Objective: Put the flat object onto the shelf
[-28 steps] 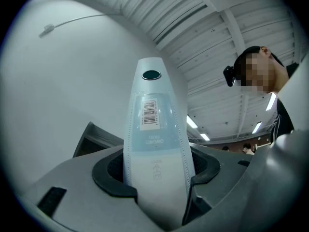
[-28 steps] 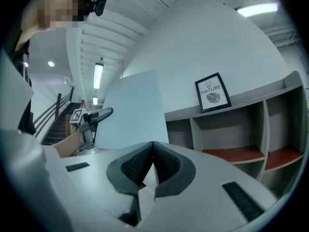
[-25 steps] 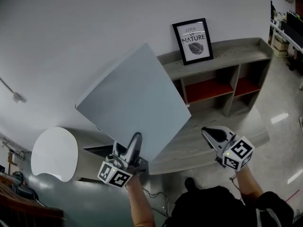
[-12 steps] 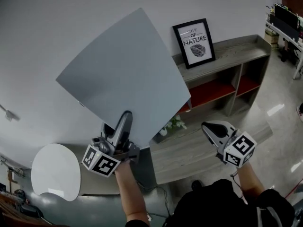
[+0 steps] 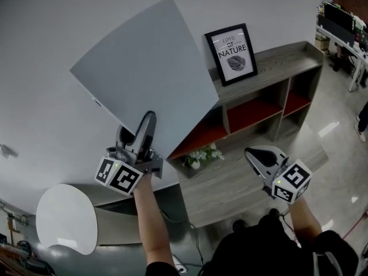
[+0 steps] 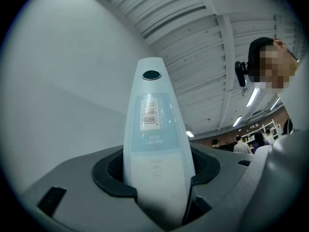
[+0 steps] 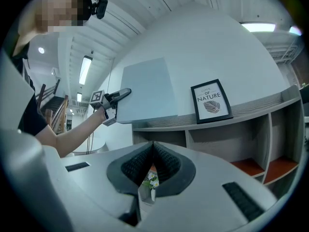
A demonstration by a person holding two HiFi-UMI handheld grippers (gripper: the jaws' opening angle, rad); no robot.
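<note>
The flat object is a large pale grey-blue panel (image 5: 144, 73). My left gripper (image 5: 148, 122) is shut on its lower edge and holds it up in front of the white wall, left of and above the shelf top (image 5: 276, 62). In the left gripper view the panel (image 6: 154, 139) stands edge-on between the jaws, with a barcode label on it. From the right gripper view, the panel (image 7: 147, 91) hangs just above the left end of the shelf (image 7: 231, 117). My right gripper (image 5: 256, 154) is low at the right, shut and empty.
A framed "NATURE" print (image 5: 232, 52) leans on the shelf top against the wall. The grey wooden shelf unit has red-backed compartments (image 5: 253, 111). A small flower pot (image 5: 198, 156) stands on a lower ledge. A white round table (image 5: 64, 217) is at lower left.
My left gripper has lifted the panel up and to the left, from in front of the shelf's left end to high against the wall. The right gripper has barely shifted.
</note>
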